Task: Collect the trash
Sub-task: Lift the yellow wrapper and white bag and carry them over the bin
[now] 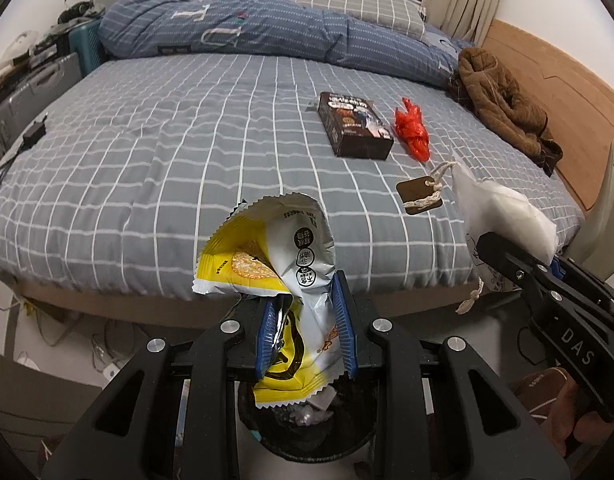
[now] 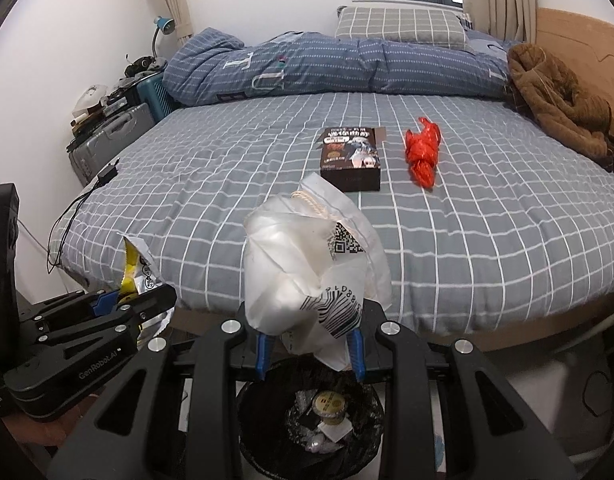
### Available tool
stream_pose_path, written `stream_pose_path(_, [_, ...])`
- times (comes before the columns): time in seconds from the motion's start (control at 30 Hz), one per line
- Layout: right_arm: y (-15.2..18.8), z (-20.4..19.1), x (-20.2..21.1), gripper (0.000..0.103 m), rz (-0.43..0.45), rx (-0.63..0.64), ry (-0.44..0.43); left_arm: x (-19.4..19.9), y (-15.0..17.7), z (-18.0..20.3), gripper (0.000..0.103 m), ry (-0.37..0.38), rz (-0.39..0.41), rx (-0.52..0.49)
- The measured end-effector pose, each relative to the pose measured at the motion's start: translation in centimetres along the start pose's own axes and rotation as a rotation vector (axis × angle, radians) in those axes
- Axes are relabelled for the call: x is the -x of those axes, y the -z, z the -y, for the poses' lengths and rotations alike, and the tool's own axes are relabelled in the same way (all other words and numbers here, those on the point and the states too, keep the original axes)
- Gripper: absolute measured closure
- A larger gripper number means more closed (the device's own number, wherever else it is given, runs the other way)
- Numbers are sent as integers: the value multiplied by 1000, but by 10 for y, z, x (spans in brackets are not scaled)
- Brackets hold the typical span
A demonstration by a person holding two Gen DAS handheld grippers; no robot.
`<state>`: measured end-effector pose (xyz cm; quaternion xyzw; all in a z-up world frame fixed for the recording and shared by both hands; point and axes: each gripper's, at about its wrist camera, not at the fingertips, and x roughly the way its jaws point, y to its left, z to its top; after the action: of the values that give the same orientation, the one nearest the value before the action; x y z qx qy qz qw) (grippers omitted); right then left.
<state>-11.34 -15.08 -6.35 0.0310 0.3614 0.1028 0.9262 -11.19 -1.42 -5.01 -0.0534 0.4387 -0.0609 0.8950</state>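
My left gripper [image 1: 307, 320] is shut on a yellow and silver snack wrapper [image 1: 283, 256], held above a black trash bin [image 1: 347, 436] on the floor by the bed. My right gripper [image 2: 311, 344] is shut on a white plastic bag [image 2: 307, 264] with a barcode and cord, held over the same bin [image 2: 267, 440], which holds several scraps. The right gripper also shows in the left wrist view [image 1: 519, 264] with the white bag [image 1: 503, 212]. On the bed lie a dark box [image 1: 355, 124] [image 2: 351, 156], a red plastic bag [image 1: 413, 128] [image 2: 423, 150] and a brown tag with cord [image 1: 419, 194].
The bed [image 1: 147, 168] has a grey checked sheet, a blue duvet [image 1: 247, 24] at the back and a brown coat [image 1: 503, 96] at the right. A grey suitcase [image 2: 107, 136] and cluttered stand are at the left. A charger with cable [image 1: 35, 132] lies on the bed's left edge.
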Motion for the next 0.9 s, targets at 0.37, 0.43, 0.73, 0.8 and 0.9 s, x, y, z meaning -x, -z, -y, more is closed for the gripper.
stream_pose_path(0.37, [36,0,10,75,-68,-27,12,9,32,2,77,1,-42,5])
stream_pose_path(0.43, [42,-2,11,75,-79,-25,16,8,37,1,77,-2,-51,9])
stream_pose_path(0.73, [73,1,-2,75,-148,-29,47,-8,67,-8,77,-4,-111,15])
stream_pose_path(0.8, [81,3,-11,75,-171,-25,60,-17,74,-10,77,-10,-123,7])
stream_pose_path(0.9, [94,7,-26,75,-206,-26,64,-33,83,-14,77,-3,-147,15])
